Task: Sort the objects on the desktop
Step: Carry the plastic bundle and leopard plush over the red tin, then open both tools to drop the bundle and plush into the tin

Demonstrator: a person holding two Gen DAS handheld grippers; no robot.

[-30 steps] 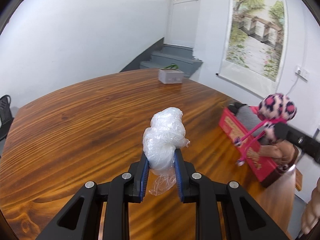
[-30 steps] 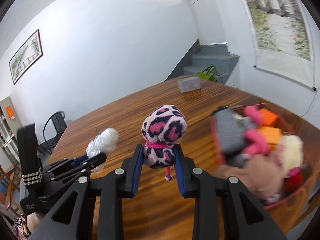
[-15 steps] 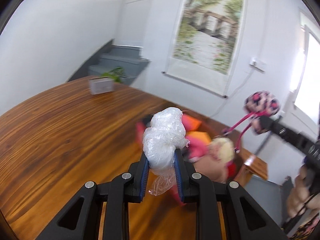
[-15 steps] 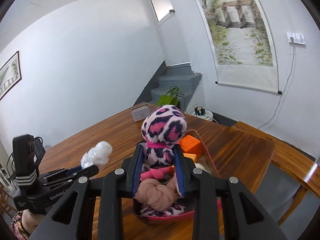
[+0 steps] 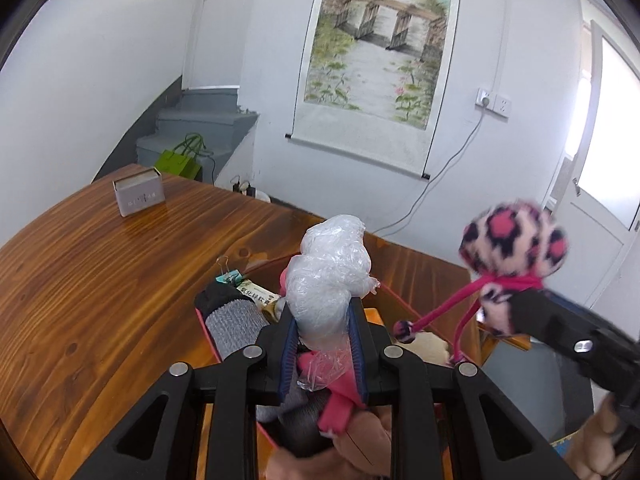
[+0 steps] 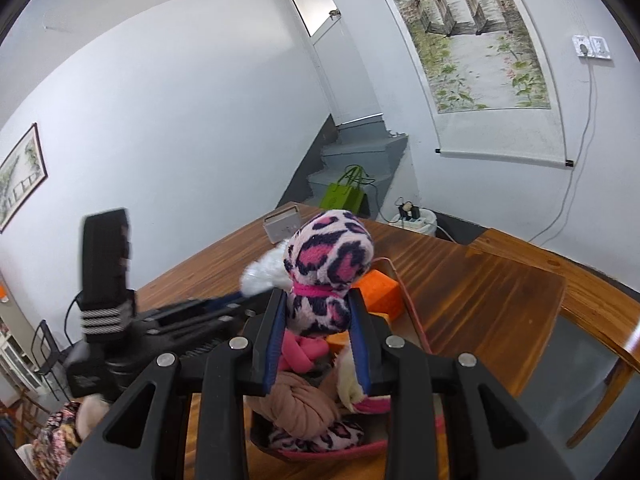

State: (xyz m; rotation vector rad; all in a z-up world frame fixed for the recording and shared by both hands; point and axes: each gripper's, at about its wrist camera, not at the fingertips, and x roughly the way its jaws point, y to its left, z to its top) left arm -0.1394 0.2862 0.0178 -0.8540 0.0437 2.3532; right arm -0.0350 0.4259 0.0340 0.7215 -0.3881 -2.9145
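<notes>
A crumpled wad of clear plastic wrap [image 5: 330,280] was held in the left gripper [image 5: 323,354], whose jaws were closed against its lower part. The wad was whitish and translucent, with a loose scrap hanging below the blue pads [image 5: 289,350]. Its long axis stood roughly upright, rising away from the fingers, and it was held above a red basket [image 5: 206,328] on the wooden table [image 5: 100,280].

A plush toy [image 6: 328,270] with pink, white and dark leopard spots and a pink collar was gripped by the right gripper [image 6: 318,340], the jaws closed on its body. The round head pointed upward, above the fingertips, over the same basket.

Inside the basket a grey sock [image 5: 236,322], a tan knotted cloth [image 6: 300,404], a pink fabric piece [image 6: 298,350] and an orange block [image 6: 378,294] were seen packed together.

Farther off, a small grey box [image 5: 139,196] stood on the table, and a landscape scroll [image 5: 372,44] hung on the wall behind.
</notes>
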